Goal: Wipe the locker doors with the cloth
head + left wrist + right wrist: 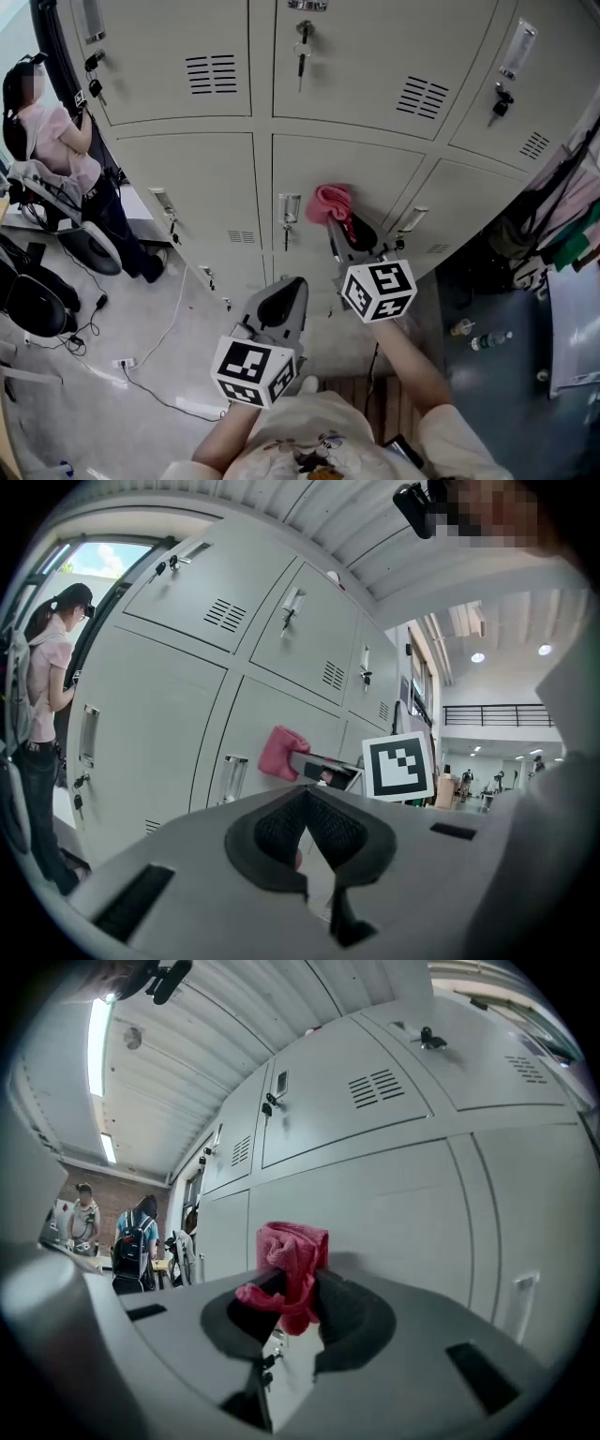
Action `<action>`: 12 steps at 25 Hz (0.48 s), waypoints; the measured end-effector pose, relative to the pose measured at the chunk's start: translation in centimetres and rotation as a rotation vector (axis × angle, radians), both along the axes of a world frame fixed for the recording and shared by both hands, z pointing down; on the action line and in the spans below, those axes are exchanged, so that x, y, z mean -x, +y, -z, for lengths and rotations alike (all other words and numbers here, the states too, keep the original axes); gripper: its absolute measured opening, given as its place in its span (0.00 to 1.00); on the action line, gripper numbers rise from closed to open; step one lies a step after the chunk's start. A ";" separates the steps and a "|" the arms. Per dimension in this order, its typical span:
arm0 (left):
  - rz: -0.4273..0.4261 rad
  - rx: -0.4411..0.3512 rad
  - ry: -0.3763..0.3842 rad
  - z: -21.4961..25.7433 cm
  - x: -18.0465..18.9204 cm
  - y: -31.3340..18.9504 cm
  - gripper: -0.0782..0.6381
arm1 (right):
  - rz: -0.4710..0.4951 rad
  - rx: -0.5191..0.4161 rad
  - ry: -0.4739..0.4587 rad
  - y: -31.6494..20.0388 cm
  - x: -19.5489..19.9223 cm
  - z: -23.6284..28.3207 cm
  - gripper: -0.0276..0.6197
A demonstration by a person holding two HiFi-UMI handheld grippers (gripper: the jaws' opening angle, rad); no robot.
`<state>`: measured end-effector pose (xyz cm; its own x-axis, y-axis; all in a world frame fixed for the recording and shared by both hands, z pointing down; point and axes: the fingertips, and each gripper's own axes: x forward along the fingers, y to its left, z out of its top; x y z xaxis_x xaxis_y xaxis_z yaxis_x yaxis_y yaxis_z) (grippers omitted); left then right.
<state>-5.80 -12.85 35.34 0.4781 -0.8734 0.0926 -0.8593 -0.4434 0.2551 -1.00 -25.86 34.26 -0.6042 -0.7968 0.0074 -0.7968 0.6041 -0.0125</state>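
Observation:
A bank of pale grey locker doors fills the head view. My right gripper is shut on a pink cloth and holds it against a lower middle door. In the right gripper view the cloth bunches up between the jaws, close to the door. My left gripper hangs lower and to the left, shut with nothing in it, away from the doors. From the left gripper view the cloth and the right gripper's marker cube show ahead.
Door handles and keys stick out from the lockers. A person stands at the lockers far left, beside chairs and floor cables. Hanging clothes and bottles lie to the right.

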 end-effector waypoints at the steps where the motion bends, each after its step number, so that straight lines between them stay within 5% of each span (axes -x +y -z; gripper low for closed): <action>1: 0.008 0.001 -0.001 -0.1 0.3 0.1 0.12 | 0.015 0.007 -0.002 -0.1 1.0 -0.3 0.18; 12: 0.092 0.010 -0.012 -0.3 3.7 0.8 0.12 | 0.089 0.049 0.042 -1.2 8.3 -3.4 0.18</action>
